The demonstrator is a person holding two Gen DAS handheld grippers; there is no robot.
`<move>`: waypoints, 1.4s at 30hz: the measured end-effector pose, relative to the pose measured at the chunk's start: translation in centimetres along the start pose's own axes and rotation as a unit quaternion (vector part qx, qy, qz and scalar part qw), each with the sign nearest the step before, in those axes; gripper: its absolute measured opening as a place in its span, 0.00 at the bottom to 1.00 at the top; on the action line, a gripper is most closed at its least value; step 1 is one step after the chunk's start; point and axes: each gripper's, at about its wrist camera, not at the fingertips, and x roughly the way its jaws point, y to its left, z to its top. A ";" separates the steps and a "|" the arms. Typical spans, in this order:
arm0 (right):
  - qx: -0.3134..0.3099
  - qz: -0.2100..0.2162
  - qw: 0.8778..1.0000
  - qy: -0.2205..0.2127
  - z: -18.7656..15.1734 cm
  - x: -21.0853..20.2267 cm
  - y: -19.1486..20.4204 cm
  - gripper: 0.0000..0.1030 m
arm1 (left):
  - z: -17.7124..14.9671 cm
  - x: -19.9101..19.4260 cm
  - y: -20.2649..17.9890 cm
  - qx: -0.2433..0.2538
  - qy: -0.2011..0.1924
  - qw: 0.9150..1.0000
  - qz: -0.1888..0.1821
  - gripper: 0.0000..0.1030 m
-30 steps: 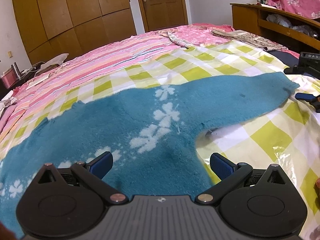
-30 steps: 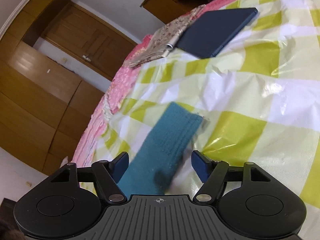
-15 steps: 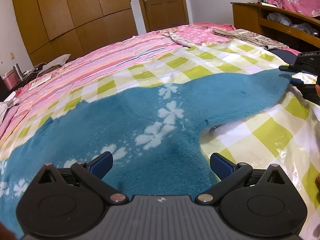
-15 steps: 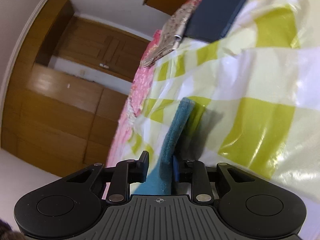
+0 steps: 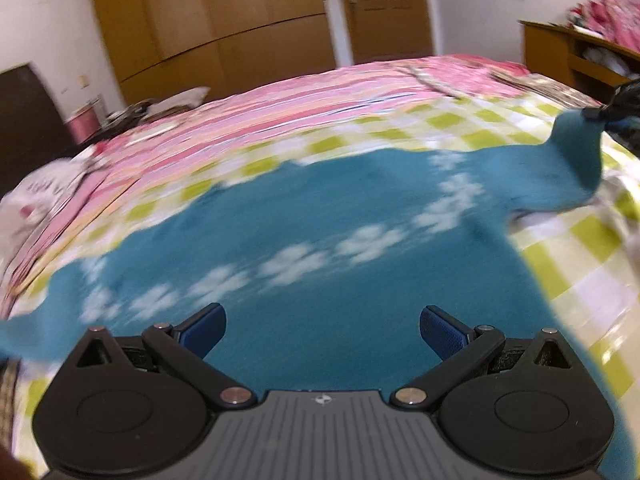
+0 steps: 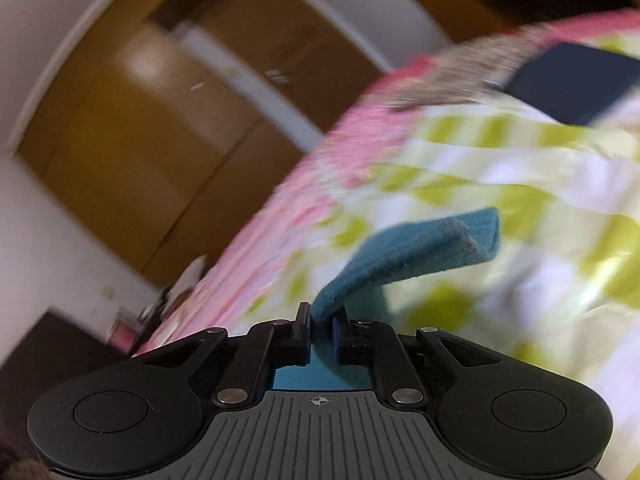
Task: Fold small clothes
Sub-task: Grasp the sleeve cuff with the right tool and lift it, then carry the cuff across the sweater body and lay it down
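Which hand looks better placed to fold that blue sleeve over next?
Right. The right gripper is already shut on the sleeve, lifting its cuff off the checked sheet. The left gripper is open above the sweater body, holding nothing.

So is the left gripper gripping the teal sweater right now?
No, the left gripper is open, with both fingers spread wide apart above the teal sweater.

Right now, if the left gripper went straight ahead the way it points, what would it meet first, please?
The left gripper, jaws open, points low over the teal sweater. It would probably meet that fabric first, near the white flower row, though blur leaves its height unclear.
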 end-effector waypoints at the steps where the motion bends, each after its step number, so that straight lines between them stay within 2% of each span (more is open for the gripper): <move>1: -0.014 0.007 1.000 0.002 -0.6 -0.3 1.4 0.10 | -0.6 -0.1 1.2 -0.009 0.003 1.000 0.003 1.00; 4: -0.070 0.031 0.997 0.022 -3.1 0.3 7.6 0.10 | -2.1 -0.2 4.4 -0.029 0.009 0.999 0.010 1.00; 7: -0.136 0.050 0.988 0.051 -6.2 2.6 14.3 0.10 | -3.4 -0.7 7.2 -0.040 -0.006 0.999 0.028 1.00; 9: -0.190 0.060 0.977 0.075 -9.2 4.5 18.6 0.10 | -4.3 -1.1 8.9 -0.044 -0.020 0.998 0.045 1.00; 11: -0.246 0.071 0.961 0.106 -13.0 6.7 22.5 0.10 | -5.3 -1.5 10.7 -0.052 -0.030 0.996 0.059 1.00; 13: -0.312 0.074 0.938 0.128 -17.3 8.0 25.4 0.09 | -6.0 -1.5 12.0 -0.063 -0.034 0.995 0.066 1.00; 15: -0.398 0.064 0.904 0.142 -22.1 9.1 27.8 0.09 | -6.7 -1.4 13.4 -0.073 -0.036 0.994 0.068 1.00; 18: -0.490 0.052 0.852 0.175 -29.2 9.7 29.3 0.09 | -7.3 -1.1 14.9 -0.082 -0.038 0.994 0.062 1.00; 20: -0.545 0.039 0.820 0.169 -32.4 9.7 29.3 0.10 | -7.3 -0.8 15.7 -0.084 -0.038 0.994 0.052 1.00; 22: -0.580 0.030 0.800 0.154 -34.0 9.7 29.5 0.10 | -7.5 -0.7 16.5 -0.091 -0.040 0.994 0.044 1.00; 24: -0.589 0.023 0.794 0.149 -34.4 10.0 30.2 0.10 | -7.6 -0.7 17.2 -0.095 -0.041 0.994 0.043 1.00; 27: -0.579 0.017 0.800 0.155 -33.8 10.0 30.6 0.14 | -7.9 -0.7 18.0 -0.105 -0.038 0.993 0.044 1.00; 31: -0.610 0.013 0.780 0.138 -34.9 10.2 31.4 0.15 | -8.0 -1.0 18.7 -0.117 -0.042 0.991 0.040 1.00; 33: -0.614 0.011 0.777 0.137 -35.2 10.5 31.6 0.15 | -8.0 -1.1 18.9 -0.114 -0.048 0.991 0.046 1.00; 34: -0.611 0.012 0.779 0.140 -35.3 10.6 31.8 0.12 | -8.0 -1.1 18.9 -0.112 -0.050 0.991 0.052 1.00; 39: -0.580 0.027 0.804 0.129 -34.4 10.0 33.0 0.11 | -8.0 -1.3 19.2 -0.115 -0.055 0.990 0.056 1.00; 42: -0.585 0.037 0.801 0.123 -34.8 9.9 34.0 0.11 | -7.9 -1.2 19.4 -0.115 -0.055 0.990 0.056 1.00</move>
